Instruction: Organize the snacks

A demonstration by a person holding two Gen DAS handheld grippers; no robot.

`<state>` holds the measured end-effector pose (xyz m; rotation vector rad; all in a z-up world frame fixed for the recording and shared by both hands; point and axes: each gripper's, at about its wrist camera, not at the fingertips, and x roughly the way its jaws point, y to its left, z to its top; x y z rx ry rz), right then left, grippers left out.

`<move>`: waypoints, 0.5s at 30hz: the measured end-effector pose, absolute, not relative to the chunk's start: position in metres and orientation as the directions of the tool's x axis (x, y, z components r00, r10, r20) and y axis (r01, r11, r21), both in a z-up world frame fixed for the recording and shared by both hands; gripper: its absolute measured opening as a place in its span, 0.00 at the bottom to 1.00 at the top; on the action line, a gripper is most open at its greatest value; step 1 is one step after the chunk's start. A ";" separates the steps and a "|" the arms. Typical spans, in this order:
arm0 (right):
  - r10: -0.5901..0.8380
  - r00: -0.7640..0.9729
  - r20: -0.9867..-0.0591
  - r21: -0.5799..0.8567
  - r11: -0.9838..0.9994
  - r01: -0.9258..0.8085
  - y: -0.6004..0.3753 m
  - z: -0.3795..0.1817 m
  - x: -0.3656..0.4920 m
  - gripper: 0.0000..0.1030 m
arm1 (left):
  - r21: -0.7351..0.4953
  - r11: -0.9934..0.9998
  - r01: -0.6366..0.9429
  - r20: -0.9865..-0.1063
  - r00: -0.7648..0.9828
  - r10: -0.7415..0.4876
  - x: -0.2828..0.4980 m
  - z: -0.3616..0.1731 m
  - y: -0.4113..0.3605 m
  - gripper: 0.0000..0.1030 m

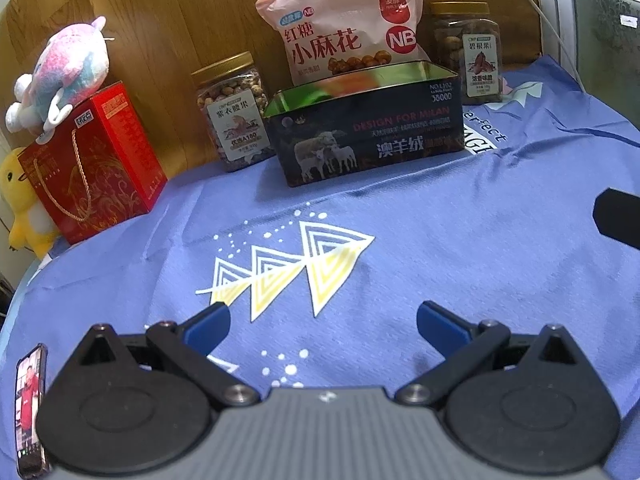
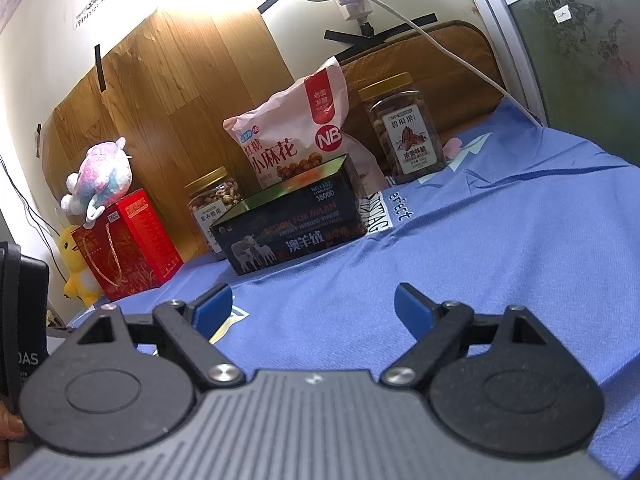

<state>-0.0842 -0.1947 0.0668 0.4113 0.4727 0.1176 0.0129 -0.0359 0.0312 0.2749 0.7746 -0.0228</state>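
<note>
A dark open tin box [image 1: 366, 136] [image 2: 292, 224] stands on the blue cloth [image 1: 400, 240] [image 2: 480, 248]. Behind it leans a pink snack bag [image 1: 348, 28] [image 2: 296, 136]. A jar of nuts [image 1: 234, 112] [image 2: 212, 200] stands to its left and a jar of pecans [image 1: 468, 52] [image 2: 406, 128] to its right. My left gripper [image 1: 322, 320] hovers open over the cloth well in front of the tin, holding nothing. My right gripper [image 2: 314, 304] is open too, empty, in front of the tin.
A red gift box [image 1: 96, 168] [image 2: 128, 244] with a plush toy [image 1: 64, 68] [image 2: 100, 178] on top stands at the left, a yellow plush [image 1: 22, 204] [image 2: 76, 268] beside it. A phone [image 1: 30, 408] lies near the cloth's left edge. A wooden board backs the scene.
</note>
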 end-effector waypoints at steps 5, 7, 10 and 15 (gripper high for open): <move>0.201 0.887 -0.415 0.413 0.910 -0.013 -0.196 0.067 -0.085 0.88 | 0.236 0.964 0.119 -0.702 0.707 0.084 0.014 0.030 -0.037 1.00; 0.201 0.887 -0.415 0.416 0.909 -0.012 -0.196 0.067 -0.085 0.88 | 0.238 0.964 0.119 -0.704 0.705 0.087 0.014 0.030 -0.038 1.00; 0.199 0.888 -0.414 0.417 0.909 -0.009 -0.196 0.067 -0.085 0.88 | 0.235 0.965 0.120 -0.709 0.700 0.085 0.015 0.029 -0.038 1.00; 0.199 0.888 -0.414 0.419 0.908 -0.008 -0.197 0.067 -0.086 0.88 | 0.234 0.965 0.118 -0.713 0.696 0.088 0.016 0.028 -0.038 1.00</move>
